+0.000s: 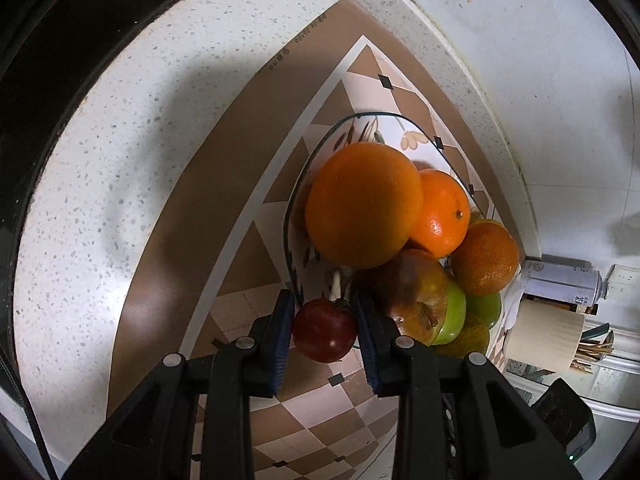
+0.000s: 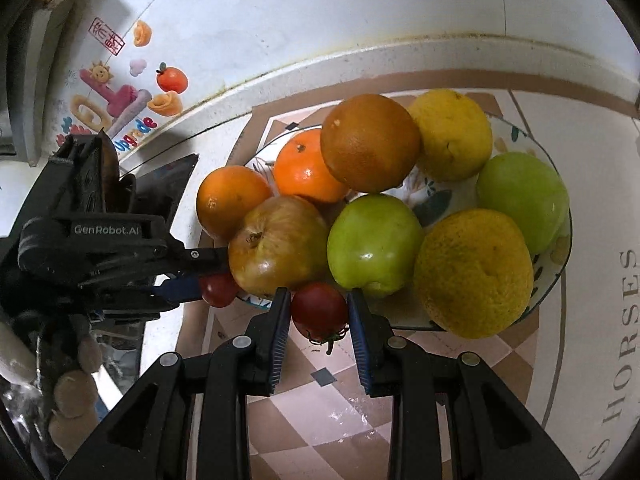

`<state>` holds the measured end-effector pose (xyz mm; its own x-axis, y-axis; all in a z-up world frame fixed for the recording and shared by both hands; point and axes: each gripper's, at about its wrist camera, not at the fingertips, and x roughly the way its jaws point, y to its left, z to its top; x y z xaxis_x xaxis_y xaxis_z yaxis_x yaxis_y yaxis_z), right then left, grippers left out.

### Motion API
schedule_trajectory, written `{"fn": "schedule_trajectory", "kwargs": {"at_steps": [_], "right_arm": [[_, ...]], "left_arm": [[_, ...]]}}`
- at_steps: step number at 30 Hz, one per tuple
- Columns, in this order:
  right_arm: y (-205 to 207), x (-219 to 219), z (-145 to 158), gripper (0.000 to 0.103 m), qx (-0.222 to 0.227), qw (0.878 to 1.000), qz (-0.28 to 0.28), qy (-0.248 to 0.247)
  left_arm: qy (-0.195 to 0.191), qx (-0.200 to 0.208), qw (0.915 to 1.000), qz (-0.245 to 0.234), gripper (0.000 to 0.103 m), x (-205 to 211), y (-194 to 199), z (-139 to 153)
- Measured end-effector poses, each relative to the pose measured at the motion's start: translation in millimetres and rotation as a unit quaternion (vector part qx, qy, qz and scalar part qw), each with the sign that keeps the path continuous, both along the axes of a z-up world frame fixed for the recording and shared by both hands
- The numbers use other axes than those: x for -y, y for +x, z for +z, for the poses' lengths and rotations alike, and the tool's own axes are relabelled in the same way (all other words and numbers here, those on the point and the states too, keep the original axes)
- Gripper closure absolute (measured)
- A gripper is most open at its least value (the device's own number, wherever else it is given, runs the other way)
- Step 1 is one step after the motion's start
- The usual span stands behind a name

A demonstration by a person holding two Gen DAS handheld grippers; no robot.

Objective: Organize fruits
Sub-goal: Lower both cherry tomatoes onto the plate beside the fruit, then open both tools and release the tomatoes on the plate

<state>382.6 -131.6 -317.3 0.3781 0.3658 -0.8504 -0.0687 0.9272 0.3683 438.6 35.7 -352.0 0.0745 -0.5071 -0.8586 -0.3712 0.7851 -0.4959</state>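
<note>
plate (image 2: 562, 268) piled w/ fruit, mostly done | L tongs (image 1: 323, 330) & R tongs (image 2: 319, 312) each clamp a tomato (image 1: 324, 330) (image 2: 319, 310) at rim | I've 2 left to place

Both the left gripper (image 1: 324, 330) and the right gripper (image 2: 320, 316) are matte black plastic linkages with round silver pivot screws and ribbed blue pads on their jaws, the left one's body stamped "GenRobot.AI" in white.
</note>
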Motion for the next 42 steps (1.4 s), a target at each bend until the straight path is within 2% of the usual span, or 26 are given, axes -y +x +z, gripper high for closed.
{"fn": "schedule_trajectory", "kwargs": {"at_steps": [3, 8, 14, 15, 16, 18, 23, 27, 35, 42], "right_arm": [[-2, -8, 1, 0.072, 0.013, 1.0, 0.002, -0.017], [-7, -7, 0, 0.072, 0.029, 1.0, 0.001, -0.01], [-8, -5, 0, 0.068, 0.026, 1.0, 0.0, -0.01], [-9, -6, 1, 0.062, 0.026, 1.0, 0.0, -0.01], [-10, -6, 2, 0.051, 0.028, 1.0, -0.002, -0.012], [-11, -4, 5, 0.038, 0.032, 0.999, -0.008, -0.011], [-15, -1, 12, 0.037, 0.036, 0.999, -0.013, -0.003], [-19, -2, 25, 0.027, 0.045, 0.999, -0.016, 0.0], [-28, -5, 44, 0.026, 0.059, 0.998, -0.016, -0.006], [-36, -1, 41, 0.026, 0.054, 0.998, -0.026, -0.005]], "left_arm": [[-0.003, -0.004, 1.0, -0.001, 0.075, 0, 4, -2], [-0.012, -0.003, 0.9999, 0.008, 0.074, -6, 5, -5], [-0.026, -0.008, 0.9995, 0.017, 0.074, -12, 4, -9], [-0.026, -0.008, 0.9995, 0.016, 0.073, -12, 4, -10], [-0.026, -0.009, 0.9995, 0.016, 0.072, -12, 4, -9], [-0.028, -0.01, 0.9994, 0.018, 0.071, -14, 4, -11], [-0.034, -0.02, 0.9989, 0.026, 0.068, -19, -1, -13], [-0.03, -0.019, 0.9991, 0.022, 0.068, -20, -3, -10], [-0.035, -0.017, 0.9982, 0.046, 0.069, -25, -10, -6], [-0.076, -0.015, 0.992, 0.1, 0.069, -39, -23, -5]]}}
